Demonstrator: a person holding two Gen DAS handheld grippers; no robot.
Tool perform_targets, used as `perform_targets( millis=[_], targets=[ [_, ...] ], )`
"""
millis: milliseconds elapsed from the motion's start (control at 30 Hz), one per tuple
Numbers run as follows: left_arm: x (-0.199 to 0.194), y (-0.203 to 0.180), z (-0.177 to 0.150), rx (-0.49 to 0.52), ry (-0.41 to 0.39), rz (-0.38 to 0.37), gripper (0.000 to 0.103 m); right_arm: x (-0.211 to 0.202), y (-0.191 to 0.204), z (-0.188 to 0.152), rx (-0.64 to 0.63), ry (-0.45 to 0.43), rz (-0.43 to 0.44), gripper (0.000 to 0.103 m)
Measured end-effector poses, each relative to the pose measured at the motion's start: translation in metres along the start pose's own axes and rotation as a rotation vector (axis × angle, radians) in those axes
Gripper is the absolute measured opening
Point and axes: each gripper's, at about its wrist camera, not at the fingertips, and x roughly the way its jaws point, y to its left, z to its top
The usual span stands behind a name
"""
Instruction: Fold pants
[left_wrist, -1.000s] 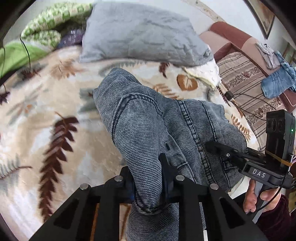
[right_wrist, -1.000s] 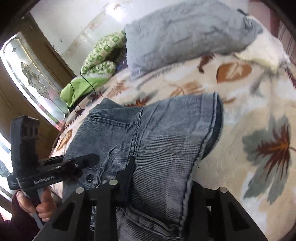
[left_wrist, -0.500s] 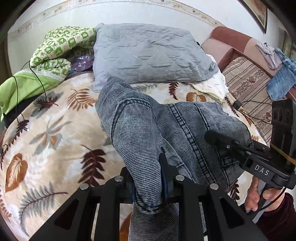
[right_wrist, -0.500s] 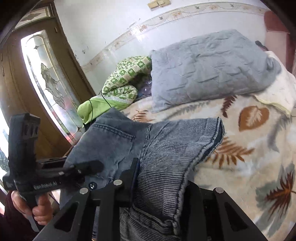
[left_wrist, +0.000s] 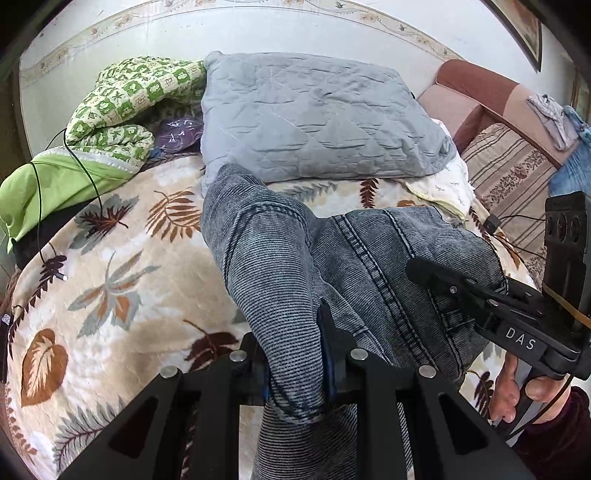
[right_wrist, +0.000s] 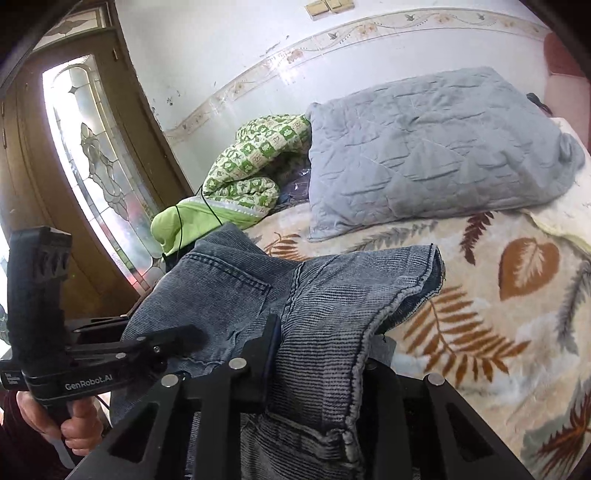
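Grey-blue denim pants (left_wrist: 288, 266) hang lifted above the leaf-patterned blanket (left_wrist: 122, 295), bunched between the two grippers. In the left wrist view my left gripper (left_wrist: 295, 354) is shut on a ribbed fold of the pants, which drape over and below its jaws. My right gripper (left_wrist: 424, 273), held by a hand, bites the cloth at the right. In the right wrist view the right gripper (right_wrist: 321, 350) is shut on a thick hemmed fold of the pants (right_wrist: 332, 306); the left gripper (right_wrist: 184, 334) grips near the back pocket at the left.
A grey quilted pillow (left_wrist: 317, 118) lies at the head of the bed. A green checked quilt (left_wrist: 129, 99) and a black cable (left_wrist: 92, 184) are at the left. A striped sofa (left_wrist: 509, 173) with clothes stands right. A glass-panelled door (right_wrist: 92, 166) is far left.
Both grippers have risen and tilted up with the pants still held. The pillow, wall and door now show more, and the pants hang higher above the blanket.
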Motion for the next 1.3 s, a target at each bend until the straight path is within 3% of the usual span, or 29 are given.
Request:
perform_targets(
  millis=[133, 333, 400, 467, 533, 600, 767, 933, 1067, 1167, 1300],
  targets=[
    [0.01, 0.007, -0.005, 0.004, 0.02, 0.007, 0.022, 0.016, -0.006, -0.005, 0.003, 0.066, 0.0, 0.026],
    [0.038, 0.03, -0.03, -0.027, 0.089, 0.03, 0.022, 0.058, -0.037, -0.034, 0.144, 0.318, 0.039, 0.029],
    [0.042, 0.037, -0.035, -0.044, 0.092, 0.02, 0.022, 0.067, -0.047, -0.042, 0.197, 0.352, 0.064, 0.029],
    [0.044, 0.043, -0.037, -0.054, 0.096, 0.013, 0.022, 0.069, -0.054, -0.043, 0.241, 0.36, 0.086, 0.036],
    [0.048, 0.048, -0.038, -0.075, 0.113, 0.009, 0.023, 0.067, -0.058, -0.042, 0.259, 0.367, 0.081, 0.054],
    [0.052, 0.056, -0.04, -0.104, 0.128, -0.006, 0.023, 0.062, -0.063, -0.042, 0.27, 0.36, 0.05, 0.062],
    [0.059, 0.065, -0.044, -0.142, 0.146, -0.024, 0.025, 0.06, -0.082, -0.048, 0.339, 0.392, 0.057, 0.069],
    [0.059, 0.065, -0.045, -0.134, 0.146, -0.025, 0.025, 0.081, -0.098, -0.064, 0.487, 0.442, 0.226, 0.07],
    [0.06, 0.068, -0.045, -0.14, 0.147, -0.035, 0.025, 0.101, -0.086, -0.066, 0.494, 0.455, 0.327, 0.07],
    [0.062, 0.072, -0.047, -0.138, 0.148, -0.042, 0.026, 0.113, -0.074, -0.066, 0.475, 0.454, 0.352, 0.07],
    [0.061, 0.074, -0.048, -0.151, 0.143, -0.046, 0.026, 0.121, -0.064, -0.066, 0.473, 0.464, 0.339, 0.044]
  ],
)
